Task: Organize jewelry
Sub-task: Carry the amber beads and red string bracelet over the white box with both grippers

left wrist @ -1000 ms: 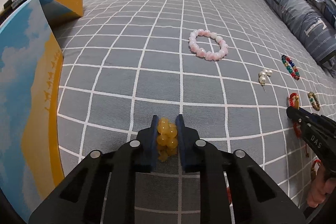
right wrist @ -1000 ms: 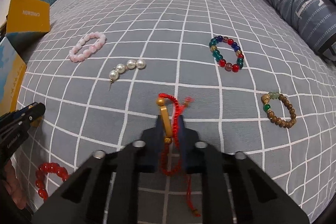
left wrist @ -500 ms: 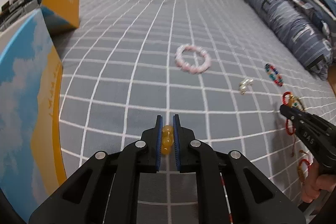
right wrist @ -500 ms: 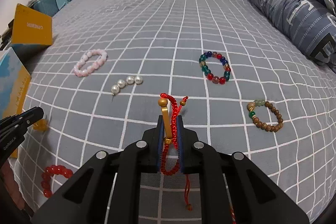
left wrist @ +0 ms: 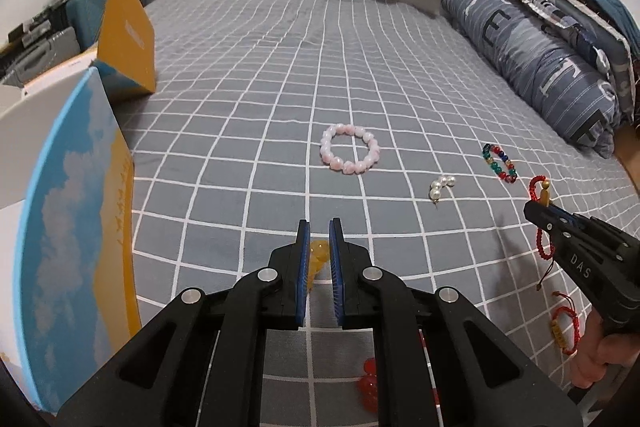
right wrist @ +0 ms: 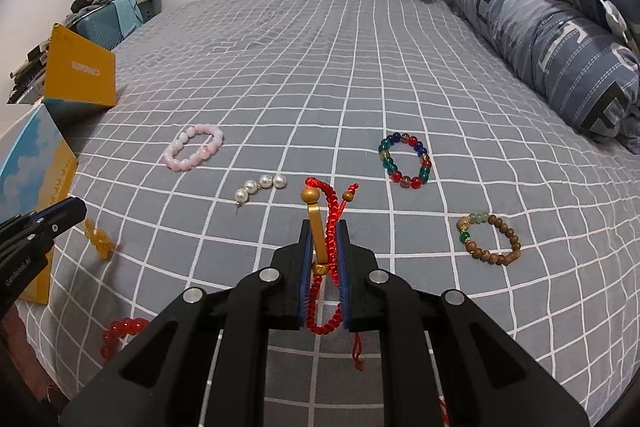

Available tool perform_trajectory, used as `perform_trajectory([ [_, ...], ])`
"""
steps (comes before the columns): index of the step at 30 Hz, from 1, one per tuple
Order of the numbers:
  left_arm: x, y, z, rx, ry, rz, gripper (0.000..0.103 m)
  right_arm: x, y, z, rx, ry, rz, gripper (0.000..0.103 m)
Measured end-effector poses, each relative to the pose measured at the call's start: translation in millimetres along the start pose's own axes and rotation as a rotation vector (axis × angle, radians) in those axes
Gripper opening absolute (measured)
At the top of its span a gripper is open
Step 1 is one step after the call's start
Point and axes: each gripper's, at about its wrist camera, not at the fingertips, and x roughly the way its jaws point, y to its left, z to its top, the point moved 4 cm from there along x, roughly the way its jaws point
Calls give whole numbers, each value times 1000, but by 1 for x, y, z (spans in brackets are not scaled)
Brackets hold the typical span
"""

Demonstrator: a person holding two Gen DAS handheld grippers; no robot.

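Note:
My left gripper [left wrist: 319, 223] is shut on a yellow bead bracelet [left wrist: 319, 255]. The bracelet [right wrist: 98, 241] hangs from the gripper's tip [right wrist: 76, 209] just above the grey checked bedspread [left wrist: 248, 155]. My right gripper [right wrist: 324, 223] is shut on a red cord bracelet with a gold tube [right wrist: 318, 231], which sticks up past the fingertips while its loop and tail hang below. Seen from the left wrist, that gripper [left wrist: 536, 209] is at the right, with the red cord bracelet [left wrist: 538, 187] above its tip.
On the bedspread lie a pink bracelet [right wrist: 194, 147], a pearl piece [right wrist: 260, 185], a multicolour bracelet [right wrist: 404, 161], a wooden bracelet [right wrist: 490, 239], a red bead bracelet [right wrist: 120, 331] and another red cord bracelet [left wrist: 564, 323]. A blue-and-yellow box [left wrist: 80, 227] stands left, a pillow [left wrist: 540, 59] right.
The left jaws have closed tighter on the yellow beads. Both grippers have risen from the bedspread with their bracelets, and the view has tilted up toward the far wall.

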Motion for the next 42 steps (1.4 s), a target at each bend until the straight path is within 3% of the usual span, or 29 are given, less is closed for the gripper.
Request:
perform_trajectory([
  [26, -80, 15, 12, -2, -79, 65, 9, -65, 29, 8, -12, -56, 3, 11],
  [35, -121, 39, 28, -33, -105, 69, 9, -87, 73, 25, -36, -62, 26, 11],
  [42, -153, 80, 28, -81, -127, 110, 9, -97, 119, 34, -58, -70, 68, 11],
])
